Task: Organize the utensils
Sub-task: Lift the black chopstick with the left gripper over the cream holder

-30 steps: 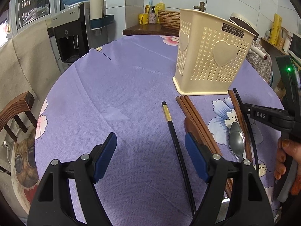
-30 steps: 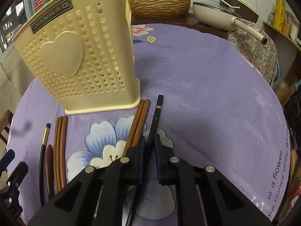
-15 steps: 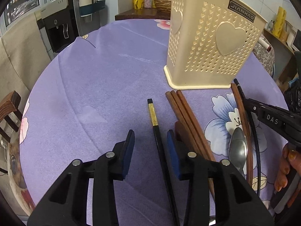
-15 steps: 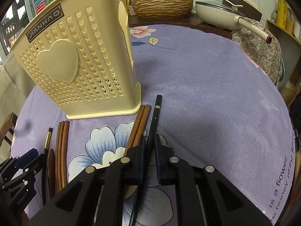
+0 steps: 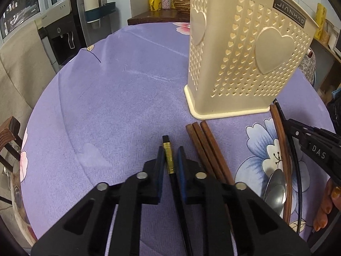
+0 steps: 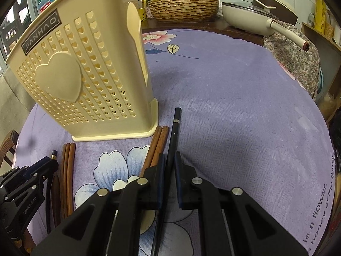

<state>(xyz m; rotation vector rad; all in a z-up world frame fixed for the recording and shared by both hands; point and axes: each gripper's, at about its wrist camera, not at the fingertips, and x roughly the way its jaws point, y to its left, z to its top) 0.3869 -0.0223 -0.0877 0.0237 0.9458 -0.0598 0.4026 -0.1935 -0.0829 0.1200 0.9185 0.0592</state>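
A cream perforated utensil holder (image 5: pixel 245 64) stands on the purple tablecloth; it also shows in the right wrist view (image 6: pixel 81 79). My left gripper (image 5: pixel 171 160) is shut on a black chopstick with a gold band (image 5: pixel 168 155). Three brown wooden chopsticks (image 5: pixel 204 143) lie just right of it. My right gripper (image 6: pixel 169 164) is shut on a black chopstick with a silver ring (image 6: pixel 175 123). Two brown chopsticks (image 6: pixel 157 143) lie left of it. A metal spoon (image 5: pixel 275 189) lies between the grippers.
A round table with a purple floral cloth (image 6: pixel 245 111) carries everything. A woven basket (image 6: pixel 183 8) and a cream pan (image 6: pixel 251 15) stand behind the table. A water dispenser (image 5: pixel 61 32) stands at the far left.
My left gripper moved forward over the gold-banded chopstick and closed from wide open onto it. My right gripper stayed shut on its black chopstick.
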